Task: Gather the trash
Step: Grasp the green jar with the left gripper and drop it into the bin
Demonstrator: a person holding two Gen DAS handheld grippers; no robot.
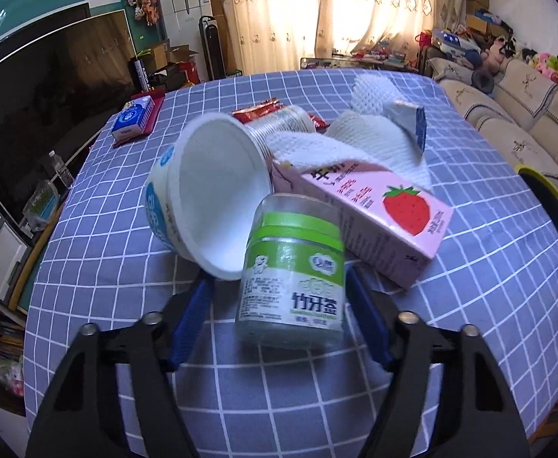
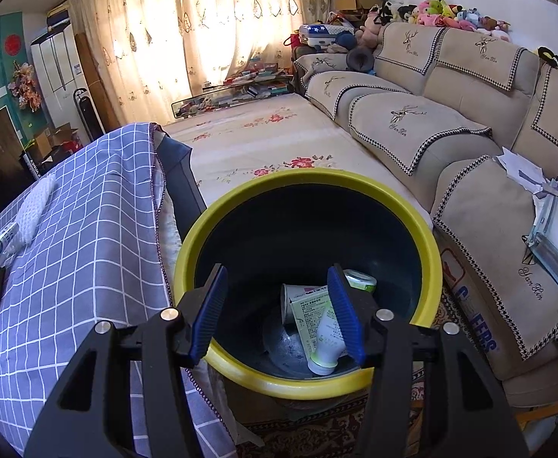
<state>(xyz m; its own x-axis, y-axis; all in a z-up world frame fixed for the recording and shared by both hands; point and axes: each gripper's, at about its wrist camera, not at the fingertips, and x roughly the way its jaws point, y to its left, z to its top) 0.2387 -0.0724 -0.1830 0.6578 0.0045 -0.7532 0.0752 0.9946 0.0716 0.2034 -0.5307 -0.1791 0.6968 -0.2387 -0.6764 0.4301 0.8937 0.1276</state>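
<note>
Toothpick jar (image 1: 292, 278): upright on checked tablecloth (image 1: 488, 305), between wide-open left gripper (image 1: 279, 294) fingers, ungripped. Behind: white cup (image 1: 210, 194), pink strawberry carton (image 1: 378, 213). Right gripper (image 2: 279, 305): open, empty, above yellow-rimmed bin (image 2: 427, 252) holding tube (image 2: 328, 339).

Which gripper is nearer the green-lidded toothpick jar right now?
Left. The left gripper is open with the toothpick jar between its fingers on the table. The right gripper is open over the yellow-rimmed bin, off the table's side.

My bench (image 1: 488, 305) carries a toothpick jar (image 1: 292, 286), cup (image 1: 210, 194), strawberry carton (image 1: 374, 217), towel (image 1: 374, 141) and tissue pack (image 1: 132, 120).
</note>
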